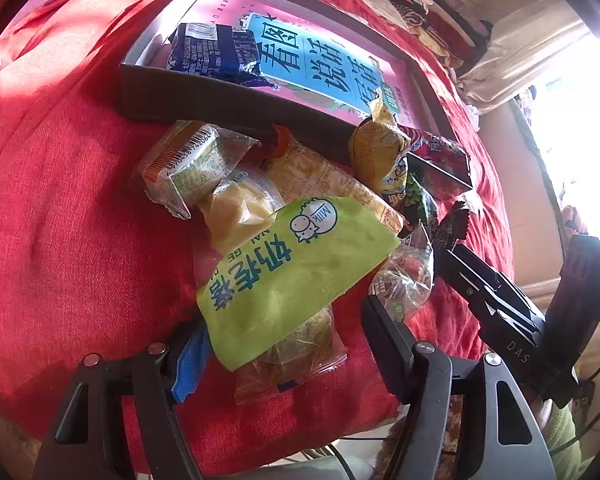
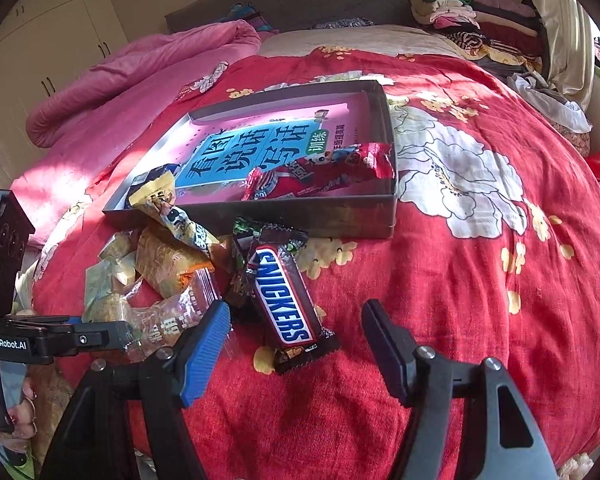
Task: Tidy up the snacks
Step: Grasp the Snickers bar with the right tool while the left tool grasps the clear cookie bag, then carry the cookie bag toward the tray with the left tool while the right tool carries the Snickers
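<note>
Bed [image 2: 480, 280] under red floral cover fills both views; pink duvet [image 2: 120, 84] bunched at 10 o'clock in right wrist view, folded clothes stack [image 2: 488, 12] at 1 o'clock.

Shallow grey box [image 2: 340, 216] sits on the bed, centre of right view, at 12 o'clock in left view [image 1: 220, 100]. Pink-and-blue printed book [image 2: 260, 148] lies flat on its floor. Inside: dark blue packet [image 1: 214, 50] at the near-left corner in the left view, red wrapper [image 2: 320, 172] at the near-right corner in the right view.

Snack pile lies on the cover just outside the box's near wall. Left view: green Milk pouch [image 1: 300, 276] on top, centre, overlapping a clear-wrapped pastry [image 1: 240, 212] and an orange-edged barcode pack [image 1: 184, 164] at 10 o'clock. Yellow packet [image 1: 376, 152] leans on the box wall at 1 o'clock.

Right view: Snickers bar [image 2: 286, 304] lies alone, dead centre, clear of the pile at 9 o'clock.

Left tongs [image 1: 284, 344]: open, green pouch's near end between the fingers; can't tell if the pads touch it. Right tongs [image 2: 296, 344]: open, straddling the Snickers' near end, pads apart from it. A hand [image 2: 20, 412] grips the left tool's handle at 8 o'clock in the right view.
</note>
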A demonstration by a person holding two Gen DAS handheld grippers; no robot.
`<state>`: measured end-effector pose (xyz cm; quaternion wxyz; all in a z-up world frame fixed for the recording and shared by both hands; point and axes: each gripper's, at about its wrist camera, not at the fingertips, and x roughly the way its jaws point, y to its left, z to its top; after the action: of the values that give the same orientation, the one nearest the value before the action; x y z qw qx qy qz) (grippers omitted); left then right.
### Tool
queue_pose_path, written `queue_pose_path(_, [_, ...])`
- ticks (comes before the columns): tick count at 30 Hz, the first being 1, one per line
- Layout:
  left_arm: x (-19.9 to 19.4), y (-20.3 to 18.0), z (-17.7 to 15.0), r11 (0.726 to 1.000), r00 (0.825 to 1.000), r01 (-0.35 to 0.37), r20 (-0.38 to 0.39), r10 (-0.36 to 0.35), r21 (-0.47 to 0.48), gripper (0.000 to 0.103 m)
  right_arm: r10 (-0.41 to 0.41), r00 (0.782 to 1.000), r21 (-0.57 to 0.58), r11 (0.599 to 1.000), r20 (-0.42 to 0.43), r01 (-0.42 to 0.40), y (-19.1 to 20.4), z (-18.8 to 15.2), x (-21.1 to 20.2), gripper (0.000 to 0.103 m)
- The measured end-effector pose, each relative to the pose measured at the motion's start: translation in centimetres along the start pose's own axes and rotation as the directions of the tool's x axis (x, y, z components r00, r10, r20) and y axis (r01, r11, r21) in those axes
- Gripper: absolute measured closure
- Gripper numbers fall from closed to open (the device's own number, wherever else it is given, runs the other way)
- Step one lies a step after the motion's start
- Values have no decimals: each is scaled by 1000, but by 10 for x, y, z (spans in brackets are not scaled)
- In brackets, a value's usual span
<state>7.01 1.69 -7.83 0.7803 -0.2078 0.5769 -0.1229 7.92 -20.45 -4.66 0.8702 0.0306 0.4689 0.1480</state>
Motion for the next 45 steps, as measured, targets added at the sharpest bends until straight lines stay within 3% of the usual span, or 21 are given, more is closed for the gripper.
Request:
queue_pose_path(7, [8, -4, 8, 997, 998, -71, 6, 70, 18, 48, 59, 998, -28, 998, -19, -59, 5, 2, 15, 63])
queue_pose_path(13, [7, 1, 4, 997, 998, -63, 3, 63, 45, 58, 73, 997, -40, 997, -9, -73, 4, 1, 13, 72])
queue_pose_path(18, [-1, 4, -13, 996, 998, -39, -36, 42, 75, 59, 91, 996, 10, 996, 18, -91, -8, 0, 2, 74])
queue_pose_path(24, [-9, 11, -21, 999, 996, 5, -88, -2, 34, 60, 115, 992, 69, 991, 50, -118, -20, 0, -6, 74])
queue_pose_path(31, [-26, 10, -38, 999, 995, 29, -101, -25, 33, 60, 152, 985, 91, 983, 83, -159, -22, 2, -12, 74])
queue_pose_path(37, [-55, 18, -45, 1000, 1000, 11, -26, -10, 16, 60, 163, 981, 101, 980, 109, -174, -24, 4, -16, 74])
queue_pose_path(45, [-85, 35, -13, 999, 993, -17, 118, 21, -36, 60, 167, 976, 93, 979, 139, -181, -22, 8, -21, 74])
